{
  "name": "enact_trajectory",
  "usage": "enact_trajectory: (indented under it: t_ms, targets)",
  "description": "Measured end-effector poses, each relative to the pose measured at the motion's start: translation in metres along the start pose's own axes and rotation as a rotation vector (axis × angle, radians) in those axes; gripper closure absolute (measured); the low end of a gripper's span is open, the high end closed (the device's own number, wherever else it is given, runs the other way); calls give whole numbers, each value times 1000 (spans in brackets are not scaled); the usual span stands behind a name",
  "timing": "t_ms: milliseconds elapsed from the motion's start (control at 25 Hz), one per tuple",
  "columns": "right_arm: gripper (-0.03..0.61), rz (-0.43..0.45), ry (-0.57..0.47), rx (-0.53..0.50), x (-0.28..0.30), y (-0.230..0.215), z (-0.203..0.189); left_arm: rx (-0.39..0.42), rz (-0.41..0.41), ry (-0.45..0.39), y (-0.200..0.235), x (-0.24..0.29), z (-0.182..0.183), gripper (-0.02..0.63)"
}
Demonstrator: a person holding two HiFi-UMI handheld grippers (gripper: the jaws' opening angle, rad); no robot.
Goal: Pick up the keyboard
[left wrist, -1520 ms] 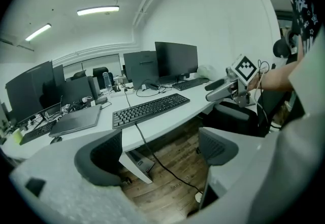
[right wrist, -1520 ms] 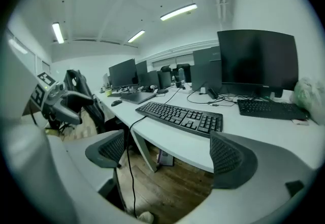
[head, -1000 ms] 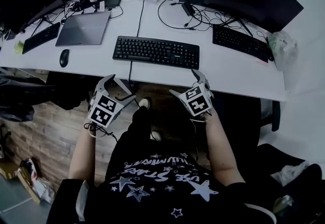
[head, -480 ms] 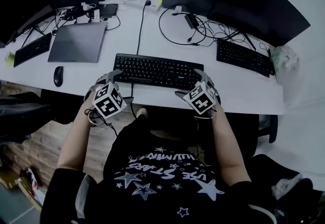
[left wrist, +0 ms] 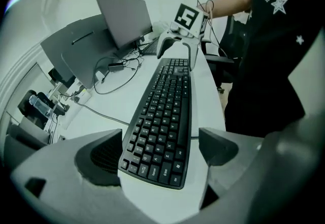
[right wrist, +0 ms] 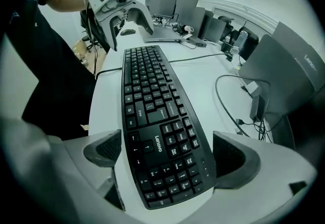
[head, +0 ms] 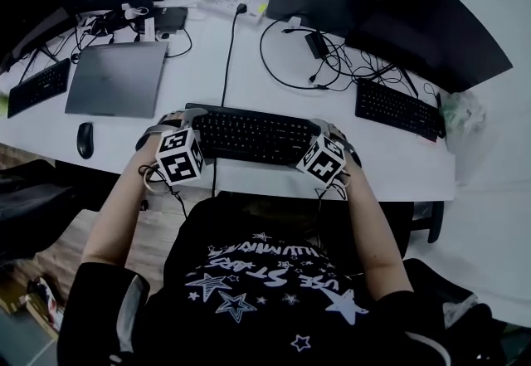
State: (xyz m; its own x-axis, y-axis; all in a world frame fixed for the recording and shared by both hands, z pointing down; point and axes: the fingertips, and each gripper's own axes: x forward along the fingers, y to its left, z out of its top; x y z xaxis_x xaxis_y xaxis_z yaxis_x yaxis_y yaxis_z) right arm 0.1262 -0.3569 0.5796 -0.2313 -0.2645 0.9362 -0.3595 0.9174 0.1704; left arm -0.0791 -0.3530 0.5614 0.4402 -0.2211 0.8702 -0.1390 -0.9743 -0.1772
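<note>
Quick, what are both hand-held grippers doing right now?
Left hand-held gripper: open, jaws around one end of the keyboard.
Right hand-held gripper: open, jaws around its other end.

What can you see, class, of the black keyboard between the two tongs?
The keyboard is black, matt plastic by its look, full-size, with a number pad and Lenovo print near its right end. It lies flat near the front edge of the white desk, and a cable seems to cross under it. The open left tongs straddle its left end, the open right tongs its right end; neither grips it.
</note>
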Motion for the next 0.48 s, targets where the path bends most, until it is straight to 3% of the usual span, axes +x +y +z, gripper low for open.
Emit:
enact_trajectory:
  t_ms: [480]
  targets:
    - [10, 249, 157, -158, 39, -4, 6, -16, -14, -51, 33, 7, 6, 153]
